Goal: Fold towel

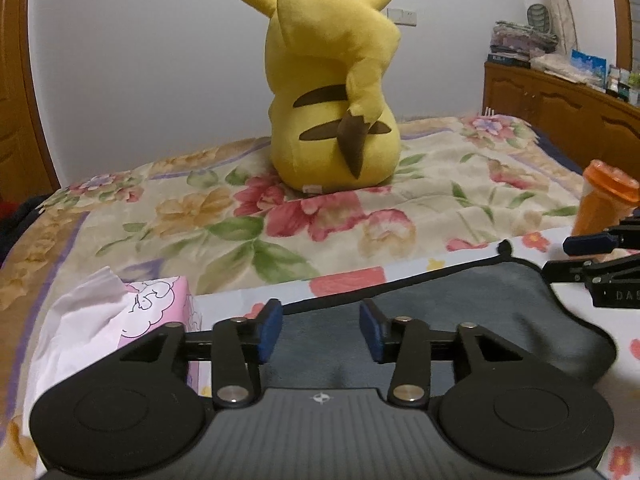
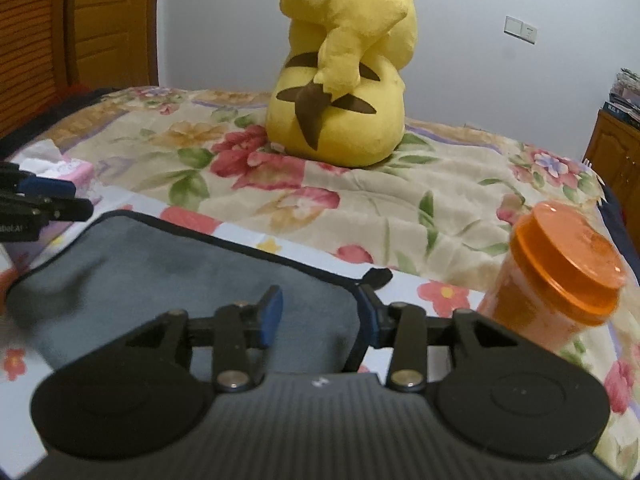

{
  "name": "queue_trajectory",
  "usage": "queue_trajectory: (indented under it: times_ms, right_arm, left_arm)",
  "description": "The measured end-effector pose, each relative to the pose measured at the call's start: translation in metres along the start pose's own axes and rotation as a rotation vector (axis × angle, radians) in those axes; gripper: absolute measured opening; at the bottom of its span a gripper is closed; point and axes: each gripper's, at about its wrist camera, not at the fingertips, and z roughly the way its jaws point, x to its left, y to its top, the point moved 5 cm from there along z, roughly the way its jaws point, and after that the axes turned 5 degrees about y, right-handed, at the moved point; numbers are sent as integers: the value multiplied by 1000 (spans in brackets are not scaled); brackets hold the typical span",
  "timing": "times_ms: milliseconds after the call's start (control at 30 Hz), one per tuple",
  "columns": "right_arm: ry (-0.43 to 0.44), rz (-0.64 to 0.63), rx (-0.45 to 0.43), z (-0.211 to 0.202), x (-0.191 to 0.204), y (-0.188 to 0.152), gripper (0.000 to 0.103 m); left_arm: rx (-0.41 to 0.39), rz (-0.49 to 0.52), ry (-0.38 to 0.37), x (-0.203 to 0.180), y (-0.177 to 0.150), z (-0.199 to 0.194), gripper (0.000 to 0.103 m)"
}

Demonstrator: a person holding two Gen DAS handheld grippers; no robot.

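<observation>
A grey towel (image 1: 460, 312) with a black hem lies flat on a white flowered cloth (image 1: 340, 284). It also shows in the right wrist view (image 2: 160, 272). My left gripper (image 1: 322, 330) is open above the towel's left part, nothing between its blue pads. My right gripper (image 2: 320, 320) is open over the towel's far right corner, beside the hem's black loop (image 2: 378, 276). Each gripper shows in the other's view: the right one (image 1: 592, 256) at the right edge, the left one (image 2: 56, 200) at the left edge.
A yellow Pikachu plush (image 1: 332, 92) sits on the floral bedspread (image 1: 200, 208) beyond the towel. A pink tissue box (image 1: 152, 308) stands left of the towel. An orange-lidded jar (image 2: 560, 276) stands right of it. Wooden cabinets (image 1: 560, 116) line the right wall.
</observation>
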Motion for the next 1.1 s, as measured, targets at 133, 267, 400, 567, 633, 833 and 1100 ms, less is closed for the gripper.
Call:
queue_trajectory:
  times_ms: [133, 267, 400, 567, 633, 833, 1100]
  right_arm:
    - [20, 19, -12, -21, 5, -1, 47]
    - [42, 34, -24, -45, 13, -1, 51]
    - [60, 23, -34, -67, 23, 3, 51]
    - [69, 26, -61, -96, 27, 10, 51]
    - [65, 29, -72, -107, 27, 11, 51]
    - [59, 48, -95, -136, 26, 10, 53]
    - [54, 59, -108, -164, 30, 1, 61]
  left_arm:
    - [-11, 1, -13, -7, 3, -22, 59]
    - [-15, 4, -23, -16, 3, -46, 61]
    - [-31, -2, -31, -22, 8, -72, 65]
    - [-43, 4, -20, -28, 12, -102, 70]
    - [-50, 10, -16, -30, 13, -114, 73]
    - [-62, 13, -14, -35, 16, -143, 81]
    - [-77, 16, -18, -45, 12, -178, 92]
